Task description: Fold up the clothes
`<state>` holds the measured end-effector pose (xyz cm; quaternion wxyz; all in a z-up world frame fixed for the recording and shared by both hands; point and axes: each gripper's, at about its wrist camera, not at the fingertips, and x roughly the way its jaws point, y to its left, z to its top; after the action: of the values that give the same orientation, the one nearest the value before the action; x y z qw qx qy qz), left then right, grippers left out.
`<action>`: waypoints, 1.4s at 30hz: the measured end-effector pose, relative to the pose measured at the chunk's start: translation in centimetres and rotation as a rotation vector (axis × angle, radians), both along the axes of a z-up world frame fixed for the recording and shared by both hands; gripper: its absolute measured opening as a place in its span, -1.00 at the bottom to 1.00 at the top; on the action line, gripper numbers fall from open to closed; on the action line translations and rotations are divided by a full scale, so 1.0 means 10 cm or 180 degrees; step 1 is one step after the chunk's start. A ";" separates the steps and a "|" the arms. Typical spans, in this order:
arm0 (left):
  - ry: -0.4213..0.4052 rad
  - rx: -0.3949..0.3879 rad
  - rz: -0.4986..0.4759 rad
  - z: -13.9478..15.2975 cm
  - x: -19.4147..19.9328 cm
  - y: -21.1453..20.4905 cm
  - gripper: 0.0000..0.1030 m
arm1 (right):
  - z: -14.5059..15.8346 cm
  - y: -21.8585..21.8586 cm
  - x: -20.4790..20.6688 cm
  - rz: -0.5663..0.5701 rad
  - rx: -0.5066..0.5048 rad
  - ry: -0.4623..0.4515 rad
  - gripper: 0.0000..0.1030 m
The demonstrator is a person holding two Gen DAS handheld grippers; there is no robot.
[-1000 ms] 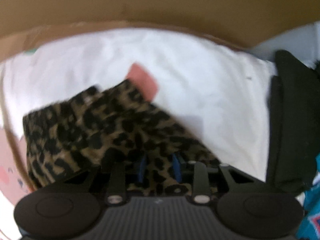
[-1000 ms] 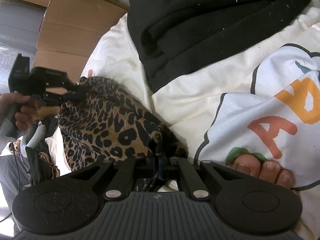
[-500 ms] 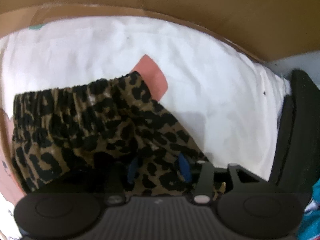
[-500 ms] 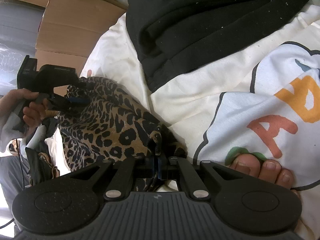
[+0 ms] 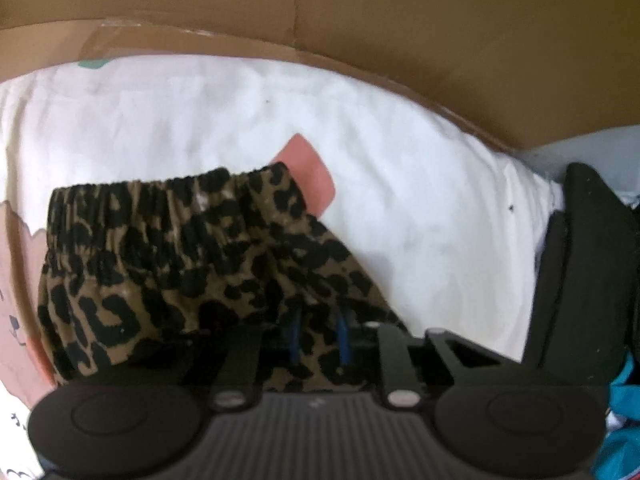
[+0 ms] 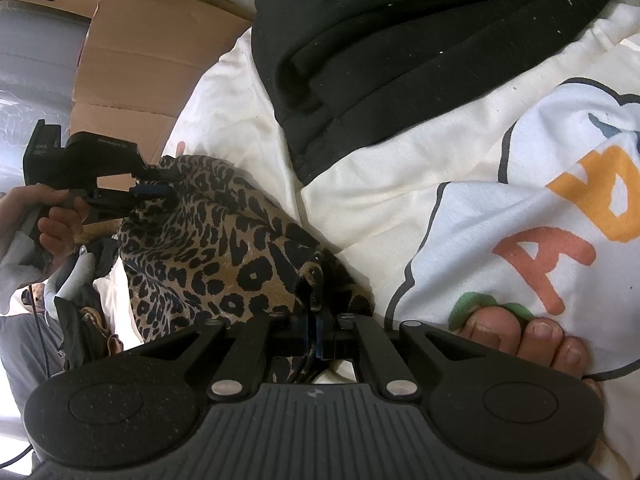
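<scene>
Since a second ago the leopard-print shorts (image 5: 172,264) have swung round under the left gripper (image 5: 318,338), and now the gathered elastic waistband (image 5: 168,184) runs clean across the left wrist view, where earlier the cloth sat skewed and blurred. Jaws are closing on that side, leopard fabric between the blue pads, though whether they bite yet I cannot tell for sure. Over on the other side, the right gripper (image 6: 312,330) is clamped narrow on a folded edge of the same garment, pads pinching a little ridge of cloth. So the shorts are strung between both tools, draped over the cream printed sheet (image 6: 392,184), just beside the black garment (image 6: 400,40) and in front of the cardboard box (image 5: 320,20). Light, floppy stuff this, no stiffness at all; it will sag and bunch wherever it is not held, so my call is grab at the waistband or a hem, where the doubled fabric gives the pads something to bite. Long axis looks to run from one gripper to the other, waistband at the left end.
</scene>
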<state>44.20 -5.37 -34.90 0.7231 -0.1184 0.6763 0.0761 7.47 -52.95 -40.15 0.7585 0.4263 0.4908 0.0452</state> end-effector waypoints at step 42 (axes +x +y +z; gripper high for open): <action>-0.0028 -0.0460 0.0022 -0.13 0.22 -0.28 -0.96 | 0.13 -0.04 -0.15 -0.0016 -0.0076 0.0044 -0.96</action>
<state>46.43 -8.16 -36.25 0.7154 -0.1730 0.6764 0.0290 6.00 -53.30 -38.82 0.7603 0.4187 0.4954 0.0345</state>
